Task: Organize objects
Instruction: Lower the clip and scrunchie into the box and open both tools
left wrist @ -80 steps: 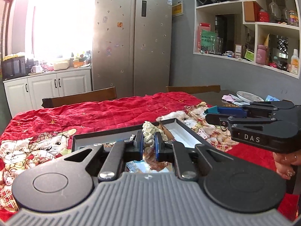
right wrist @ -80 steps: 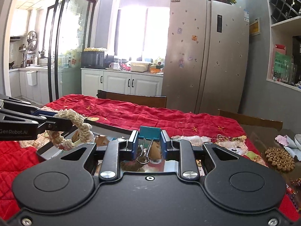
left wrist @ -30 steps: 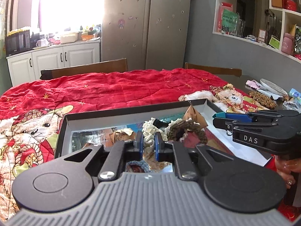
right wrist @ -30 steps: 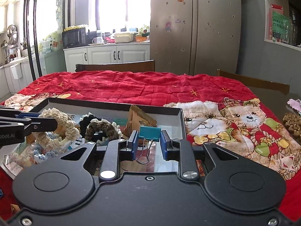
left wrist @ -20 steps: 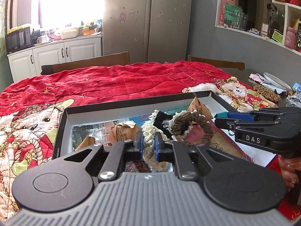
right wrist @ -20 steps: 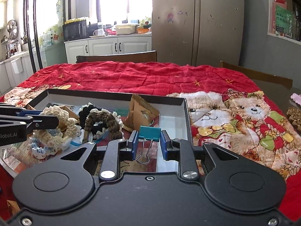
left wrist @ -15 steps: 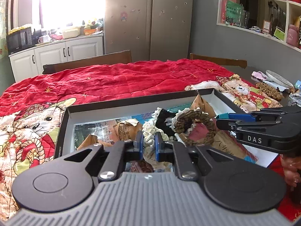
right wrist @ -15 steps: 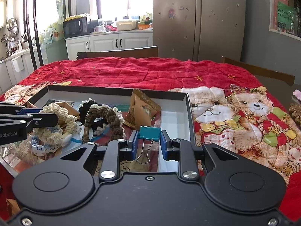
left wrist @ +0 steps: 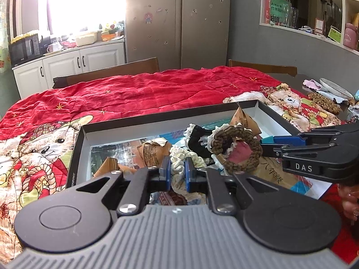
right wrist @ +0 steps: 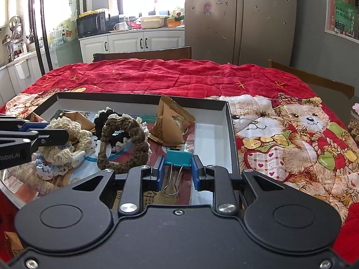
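i see a shallow box (right wrist: 232,134) lying on the quilt (right wrist: 179,78) that covers the table. in the box, a crocheted ring (right wrist: 125,143) sits left of a paper packet (right wrist: 172,121), with another crocheted ring (right wrist: 67,143) further left. behind the table stand two chairs (right wrist: 143,55), then the cabinets (right wrist: 134,42) and the fridge (right wrist: 237,20).
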`<move>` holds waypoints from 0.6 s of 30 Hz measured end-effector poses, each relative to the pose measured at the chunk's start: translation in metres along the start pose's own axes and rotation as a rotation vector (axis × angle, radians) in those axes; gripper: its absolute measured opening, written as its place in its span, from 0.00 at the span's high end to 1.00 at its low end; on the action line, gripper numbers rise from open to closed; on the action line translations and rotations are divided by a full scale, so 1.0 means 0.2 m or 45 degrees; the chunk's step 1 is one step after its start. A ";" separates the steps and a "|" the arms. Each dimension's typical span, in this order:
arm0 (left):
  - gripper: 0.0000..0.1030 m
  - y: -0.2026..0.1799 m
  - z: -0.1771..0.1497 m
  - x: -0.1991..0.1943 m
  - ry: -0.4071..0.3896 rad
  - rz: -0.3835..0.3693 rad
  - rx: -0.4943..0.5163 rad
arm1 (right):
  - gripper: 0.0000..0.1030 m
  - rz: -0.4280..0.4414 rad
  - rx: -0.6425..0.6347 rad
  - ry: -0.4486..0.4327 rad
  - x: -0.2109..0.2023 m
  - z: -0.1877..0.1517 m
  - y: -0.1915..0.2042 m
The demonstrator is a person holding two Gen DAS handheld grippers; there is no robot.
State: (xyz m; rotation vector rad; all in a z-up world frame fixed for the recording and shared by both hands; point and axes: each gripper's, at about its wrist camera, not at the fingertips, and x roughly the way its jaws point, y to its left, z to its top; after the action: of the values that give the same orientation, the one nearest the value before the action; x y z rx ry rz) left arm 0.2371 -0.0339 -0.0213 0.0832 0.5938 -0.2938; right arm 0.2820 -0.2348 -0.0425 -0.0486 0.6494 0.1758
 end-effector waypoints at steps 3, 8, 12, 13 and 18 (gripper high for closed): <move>0.85 0.00 0.00 0.00 0.001 0.000 0.001 | 0.77 -0.004 -0.004 0.002 0.00 0.00 0.00; 0.85 0.00 0.00 0.00 0.004 0.001 -0.001 | 0.77 -0.013 -0.016 0.006 0.00 0.00 0.01; 0.85 0.00 0.00 0.00 0.004 0.001 -0.001 | 0.77 -0.020 -0.025 0.007 0.00 0.00 0.02; 0.85 0.00 0.00 0.00 0.005 0.000 0.000 | 0.77 -0.021 -0.026 0.007 0.00 0.00 0.02; 0.85 0.00 0.00 0.00 0.006 0.002 -0.001 | 0.77 -0.022 -0.027 0.007 0.00 0.00 0.02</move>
State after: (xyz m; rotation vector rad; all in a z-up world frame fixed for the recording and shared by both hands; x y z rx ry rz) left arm 0.2366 -0.0336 -0.0221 0.0840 0.5985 -0.2917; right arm 0.2810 -0.2305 -0.0429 -0.0755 0.6525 0.1658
